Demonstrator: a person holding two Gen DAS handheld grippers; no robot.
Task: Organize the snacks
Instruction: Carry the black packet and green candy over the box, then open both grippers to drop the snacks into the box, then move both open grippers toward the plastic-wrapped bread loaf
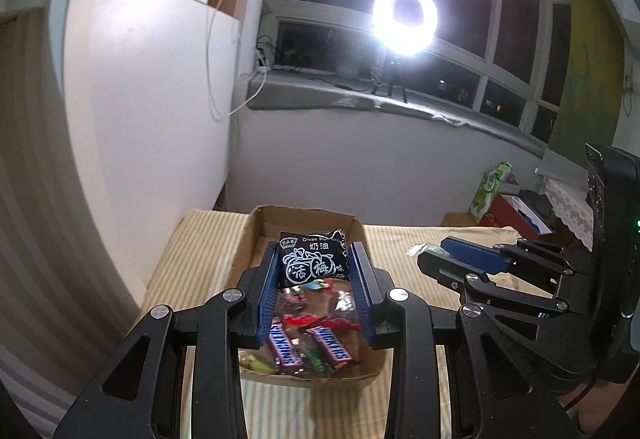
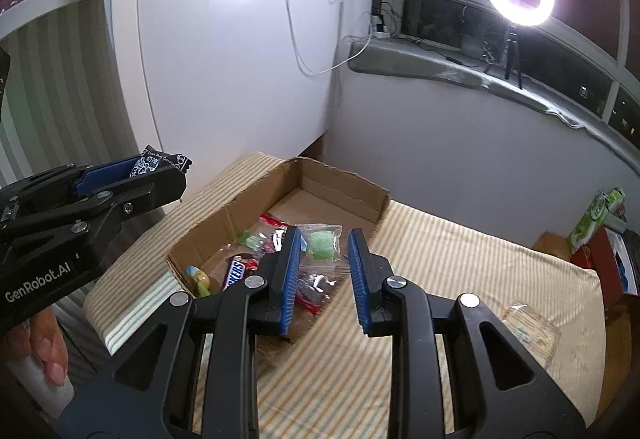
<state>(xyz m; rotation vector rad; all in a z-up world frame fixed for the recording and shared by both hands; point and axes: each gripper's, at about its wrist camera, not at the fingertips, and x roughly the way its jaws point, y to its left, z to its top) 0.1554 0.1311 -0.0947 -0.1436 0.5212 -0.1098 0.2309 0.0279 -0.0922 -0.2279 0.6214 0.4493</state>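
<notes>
My left gripper (image 1: pixel 316 255) is shut on a black candy bag (image 1: pixel 312 257) with white Chinese print and holds it above a shallow cardboard box (image 1: pixel 244 239). The box holds Snickers bars (image 1: pixel 330 347) and several wrapped sweets. My right gripper (image 2: pixel 322 239) is shut on a clear packet with a green candy (image 2: pixel 322 243), over the box's right wall (image 2: pixel 360 195). The left gripper (image 2: pixel 160 167) with the black bag (image 2: pixel 154 161) shows at the left of the right wrist view. The right gripper (image 1: pixel 448 251) shows at the right of the left wrist view.
The box stands on a striped cloth surface (image 2: pixel 460 259). A clear plastic packet (image 2: pixel 528 331) lies on the cloth at the right. A green package (image 2: pixel 596 215) and a red box (image 2: pixel 600 259) stand beyond the right edge. A ring light (image 1: pixel 405 17) shines from the window sill.
</notes>
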